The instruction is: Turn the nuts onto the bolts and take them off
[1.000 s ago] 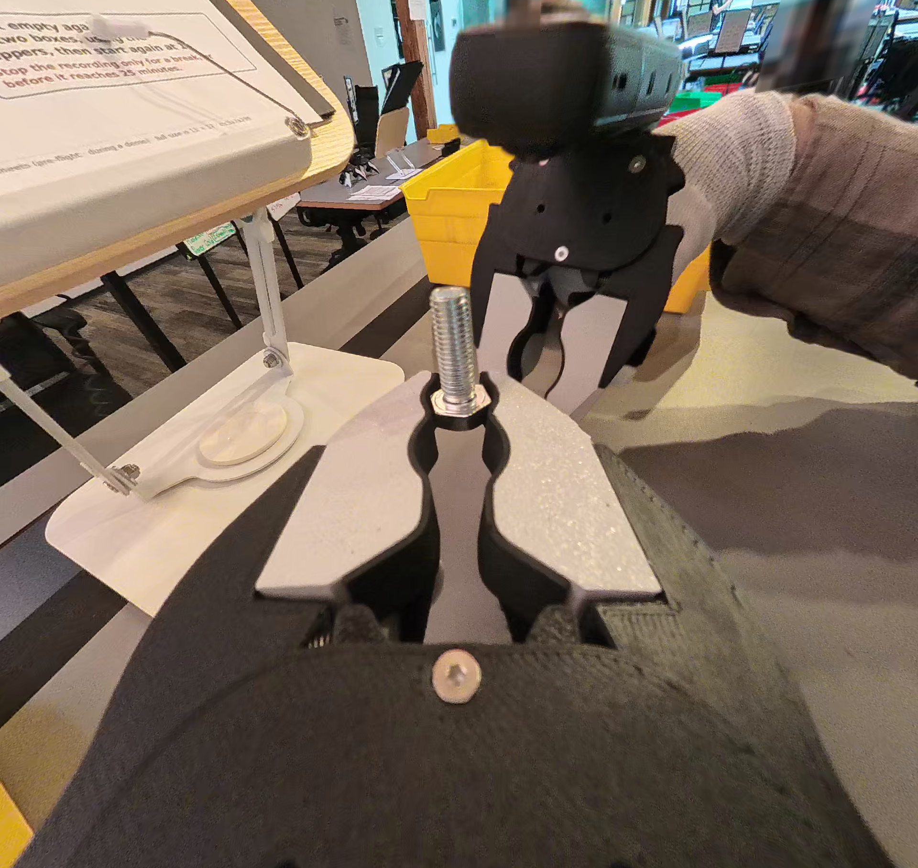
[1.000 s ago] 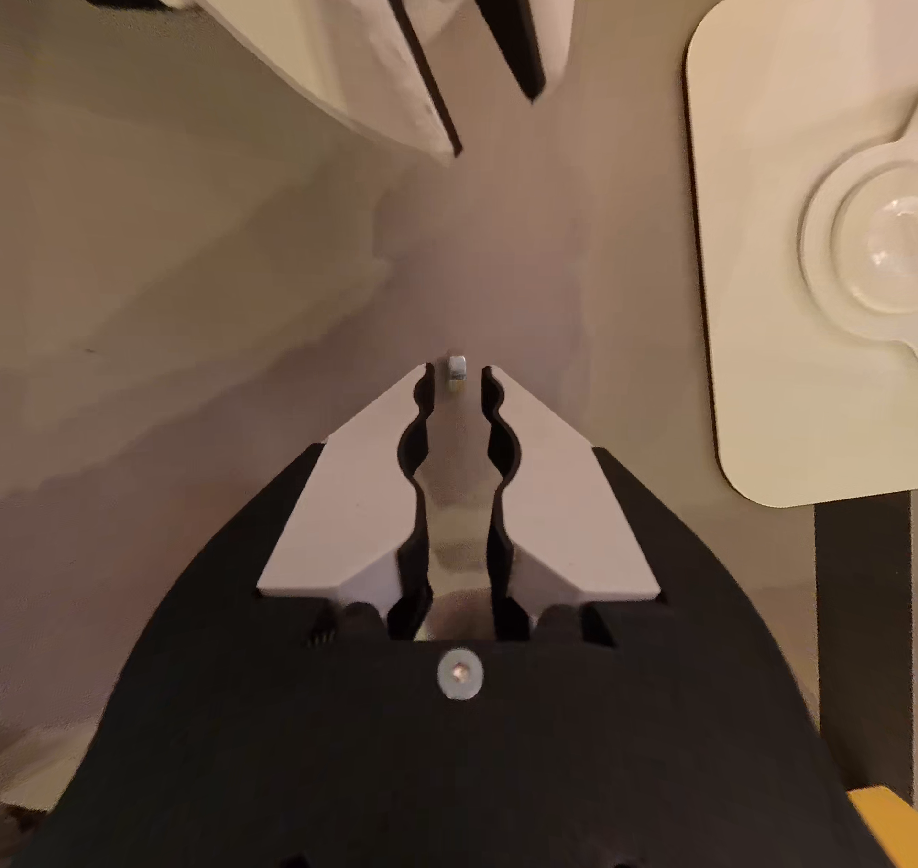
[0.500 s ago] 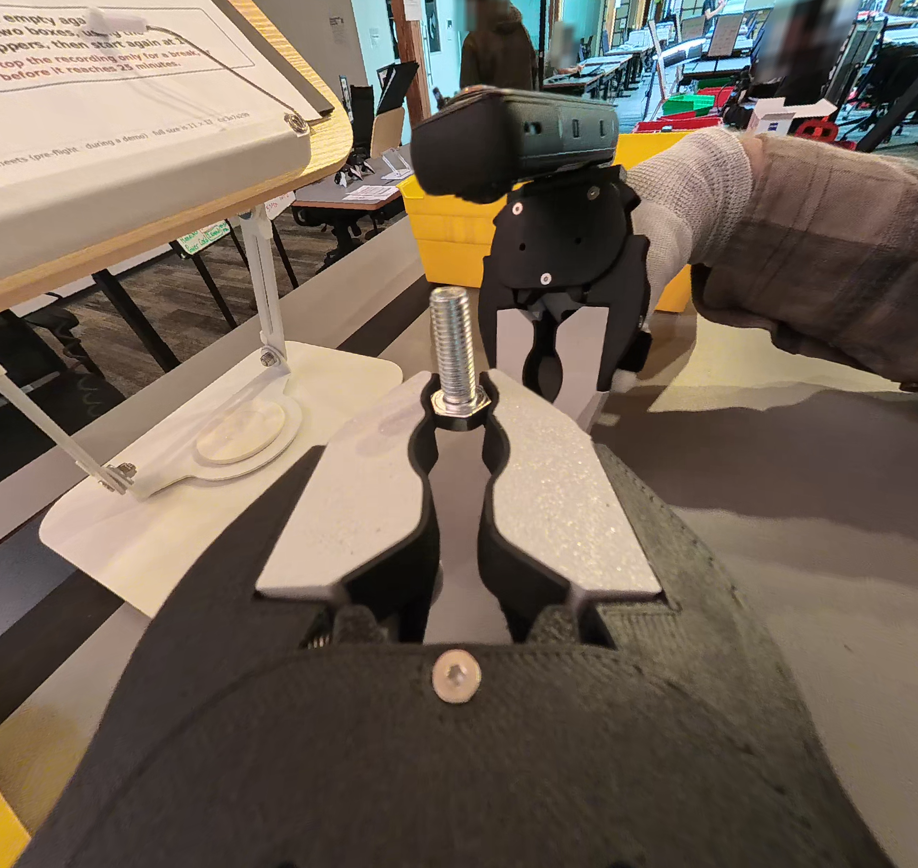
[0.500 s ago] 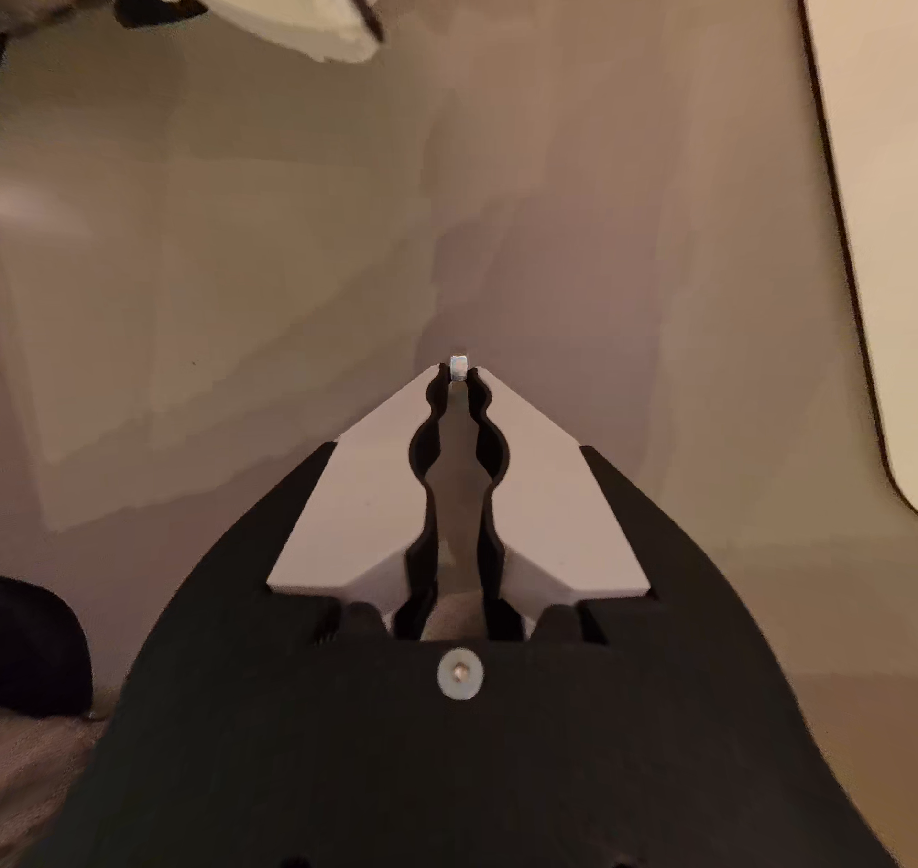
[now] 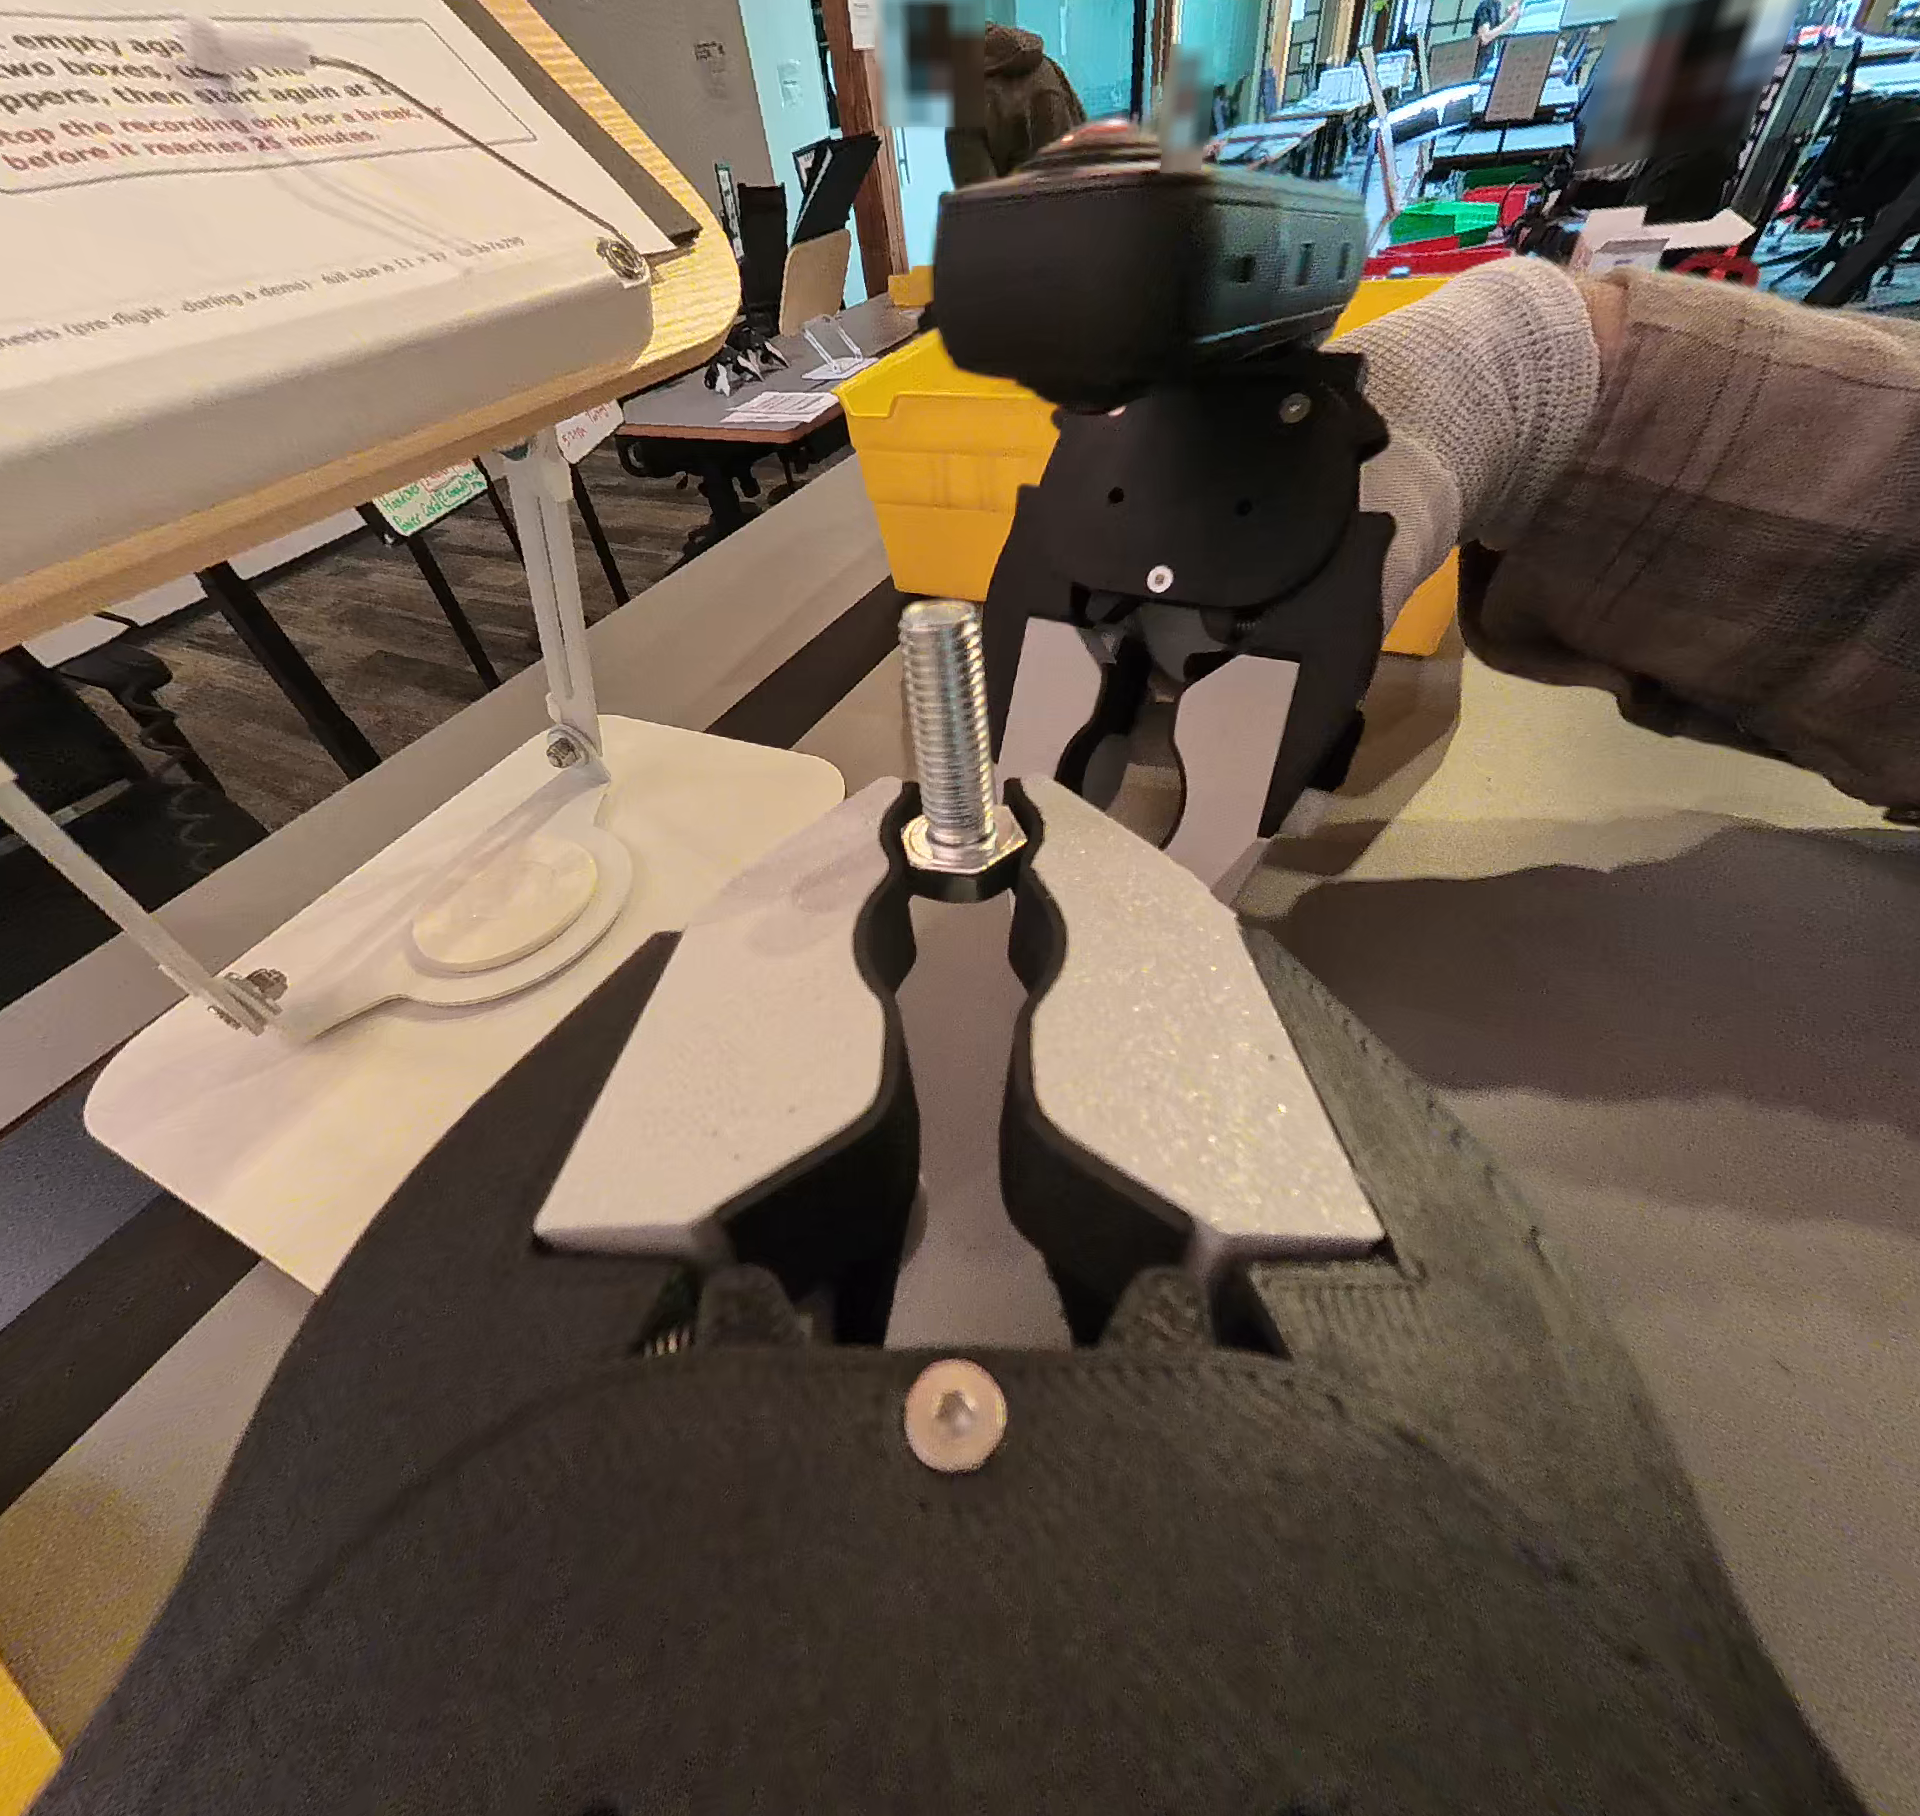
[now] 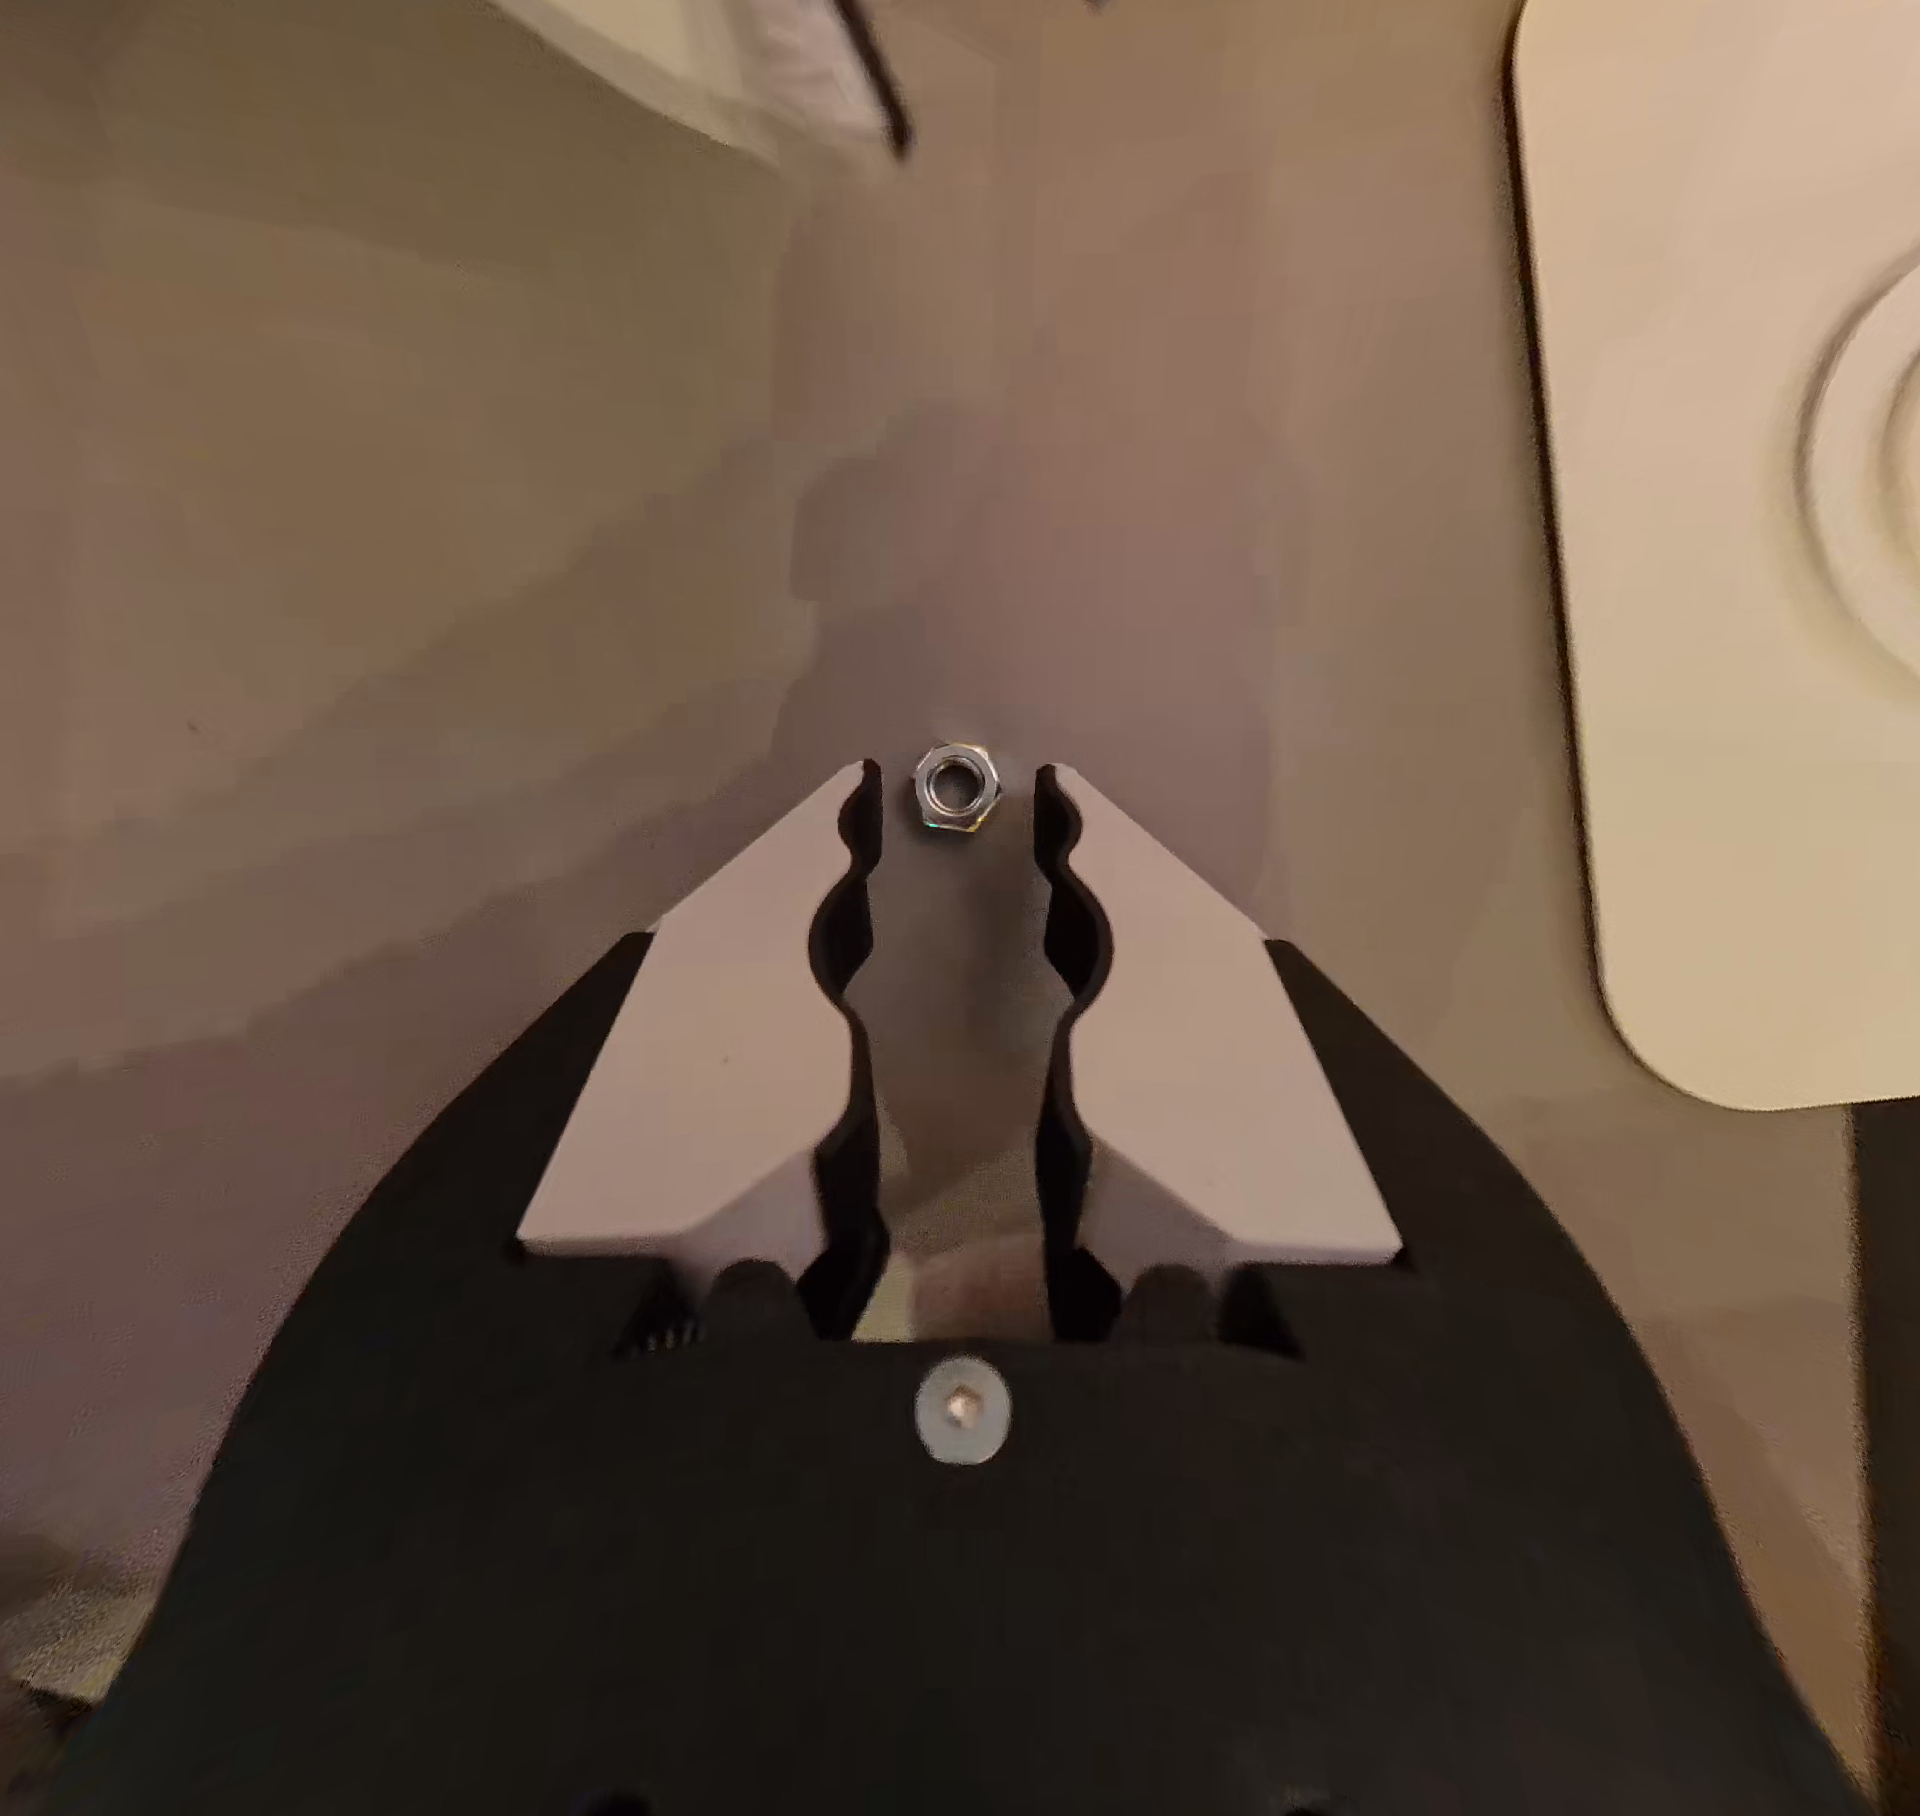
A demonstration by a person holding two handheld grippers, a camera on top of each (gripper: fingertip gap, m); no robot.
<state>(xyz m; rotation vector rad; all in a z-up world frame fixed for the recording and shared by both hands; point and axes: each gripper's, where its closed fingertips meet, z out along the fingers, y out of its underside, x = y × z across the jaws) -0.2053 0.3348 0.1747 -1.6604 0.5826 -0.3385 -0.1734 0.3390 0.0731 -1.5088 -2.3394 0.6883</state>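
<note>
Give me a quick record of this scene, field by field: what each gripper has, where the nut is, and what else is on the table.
left gripper: shut on bolt head, shank upright
right gripper: open, pointing down at the table
nut: lying flat on table between the right gripper's tips, not gripped
nut on bolt: not yet
stand: white base, left of bolt
bin: yellow, behind the right gripper

Bolt (image 5: 948,727) head hidden between claw tips.

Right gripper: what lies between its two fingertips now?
A small silver nut lies flat on the table between the open right gripper fingertips, touching neither; the right wrist view shows it.
</note>
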